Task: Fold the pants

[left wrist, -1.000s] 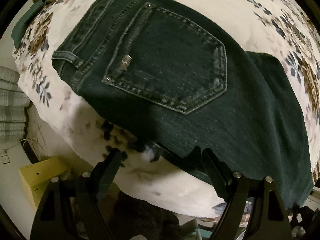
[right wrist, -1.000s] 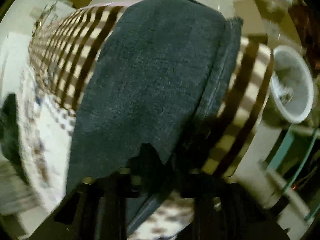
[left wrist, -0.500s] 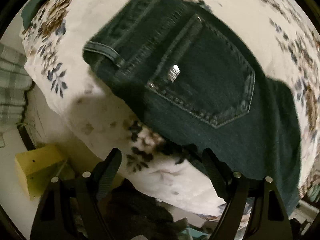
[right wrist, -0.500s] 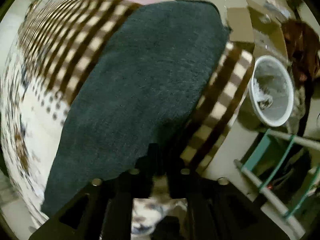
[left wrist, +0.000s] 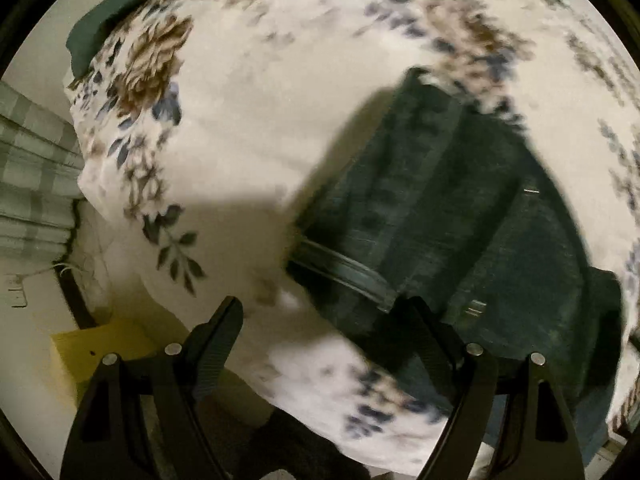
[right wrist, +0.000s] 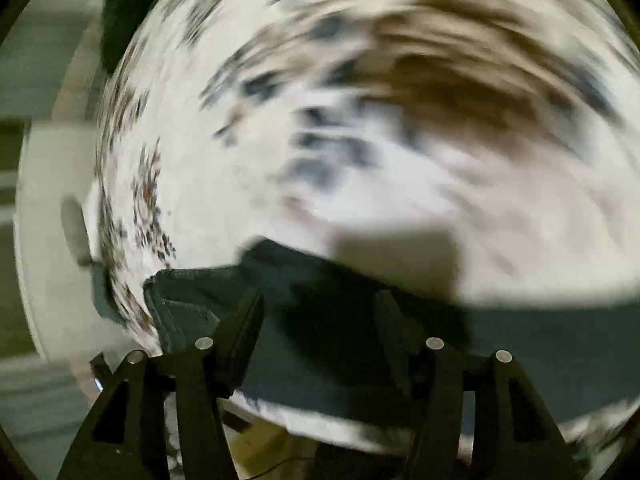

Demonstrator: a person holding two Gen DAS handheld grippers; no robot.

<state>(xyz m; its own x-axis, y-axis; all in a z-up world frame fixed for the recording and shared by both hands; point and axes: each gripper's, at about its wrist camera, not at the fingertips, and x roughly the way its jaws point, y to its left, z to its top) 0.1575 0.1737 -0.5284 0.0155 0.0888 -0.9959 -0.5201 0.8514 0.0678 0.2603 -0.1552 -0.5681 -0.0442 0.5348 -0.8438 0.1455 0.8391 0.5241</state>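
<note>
Dark denim pants (left wrist: pixel 452 232) lie on a white floral bedspread (left wrist: pixel 248 128), waistband end near the bed's front edge. My left gripper (left wrist: pixel 320 324) is open and empty, its right finger over the waistband corner, its left finger over bare bedspread. In the blurred right wrist view the pants (right wrist: pixel 328 320) lie as a dark band across the lower frame on the bedspread (right wrist: pixel 400 160). My right gripper (right wrist: pixel 320 316) is open over the pants, holding nothing.
A yellow box (left wrist: pixel 100 352) sits on the floor left of the bed. A green-checked cloth (left wrist: pixel 32 184) hangs at the far left. A dark green pillow (left wrist: pixel 108 20) lies at the bed's far corner.
Both views swung fast. The left gripper moved left, so the pants now sit right of centre. The right gripper, shut half a second ago, is now open and has left the striped blanket.
</note>
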